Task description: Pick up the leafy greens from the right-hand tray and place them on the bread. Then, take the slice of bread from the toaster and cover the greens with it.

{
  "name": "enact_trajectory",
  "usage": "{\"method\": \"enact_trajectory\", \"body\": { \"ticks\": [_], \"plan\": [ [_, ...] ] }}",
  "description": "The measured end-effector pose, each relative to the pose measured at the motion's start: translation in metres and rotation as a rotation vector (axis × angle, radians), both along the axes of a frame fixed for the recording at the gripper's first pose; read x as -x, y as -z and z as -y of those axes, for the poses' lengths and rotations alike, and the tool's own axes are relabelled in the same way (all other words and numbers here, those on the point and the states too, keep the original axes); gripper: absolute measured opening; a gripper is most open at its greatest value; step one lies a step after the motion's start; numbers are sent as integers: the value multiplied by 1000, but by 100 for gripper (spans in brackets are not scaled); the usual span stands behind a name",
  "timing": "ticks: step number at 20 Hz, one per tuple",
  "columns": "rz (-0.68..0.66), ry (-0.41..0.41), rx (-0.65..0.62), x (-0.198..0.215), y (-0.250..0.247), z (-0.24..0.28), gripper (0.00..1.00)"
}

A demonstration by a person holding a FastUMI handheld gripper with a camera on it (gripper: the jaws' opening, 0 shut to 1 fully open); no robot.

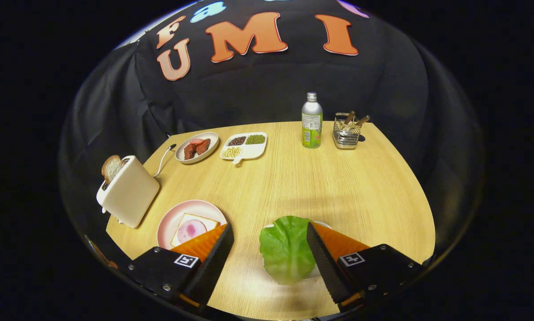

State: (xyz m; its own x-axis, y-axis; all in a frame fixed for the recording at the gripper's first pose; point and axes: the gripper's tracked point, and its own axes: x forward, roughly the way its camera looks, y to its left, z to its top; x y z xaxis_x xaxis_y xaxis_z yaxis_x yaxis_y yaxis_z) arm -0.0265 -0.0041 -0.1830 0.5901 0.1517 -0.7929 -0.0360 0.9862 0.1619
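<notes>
Wooden table (338,187), lettuce (286,249) between open jaws.

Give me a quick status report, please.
Tool open, around the lettuce leaf on its tray. Bread waits on pink plate. Nothing in the way.

Wooden table (338,187) carries toaster (129,191), pink plate (171,220), oval dish (197,147), divided tray (244,146), bottle (312,120), wire holder (346,131), white tray (322,224).
</notes>
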Motion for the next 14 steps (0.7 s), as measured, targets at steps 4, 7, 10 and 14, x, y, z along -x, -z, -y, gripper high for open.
{"method": "enact_trajectory", "body": {
  "ticks": [4,7,10,14],
  "plan": [
    [-73,-6,11,7,16,4,99],
    [-131,-27,36,14,35,7,99],
    [-188,-53,28,20,55,4,99],
    [-233,-65,78,20,80,15,98]
  ]
}}
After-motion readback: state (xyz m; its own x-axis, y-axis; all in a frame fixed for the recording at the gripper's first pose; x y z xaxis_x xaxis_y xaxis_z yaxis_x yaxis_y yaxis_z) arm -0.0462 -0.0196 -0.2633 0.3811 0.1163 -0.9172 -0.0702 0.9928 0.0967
